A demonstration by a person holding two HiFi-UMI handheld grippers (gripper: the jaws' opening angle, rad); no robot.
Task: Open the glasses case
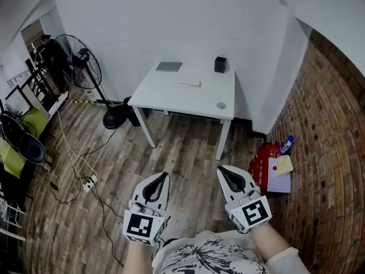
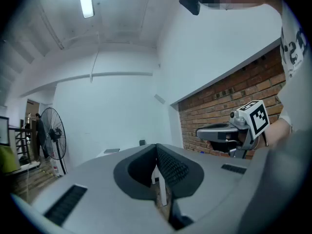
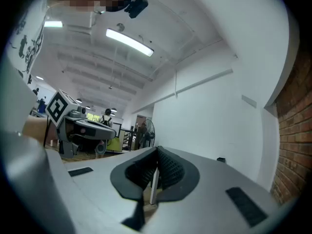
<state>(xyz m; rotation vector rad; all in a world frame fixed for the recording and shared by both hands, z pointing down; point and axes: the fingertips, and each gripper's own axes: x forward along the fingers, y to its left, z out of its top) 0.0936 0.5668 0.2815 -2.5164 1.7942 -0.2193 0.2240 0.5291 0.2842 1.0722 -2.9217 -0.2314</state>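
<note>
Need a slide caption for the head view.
Left gripper and right gripper, shut and empty, face a white table across wood floor.

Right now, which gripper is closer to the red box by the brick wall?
Right. The right gripper sits just left of the red box; the left gripper is farther left.

Wht table [image 1: 165, 93]: grey pad [image 1: 169, 66], blk box [image 1: 220, 64], wht slab [image 1: 190, 83], sm disc [image 1: 221, 105].

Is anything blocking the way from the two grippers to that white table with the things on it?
Nothing visible: bare wooden floor lies between the left gripper, the right gripper and the table. The fan stands off left, the red crate off right.
</note>
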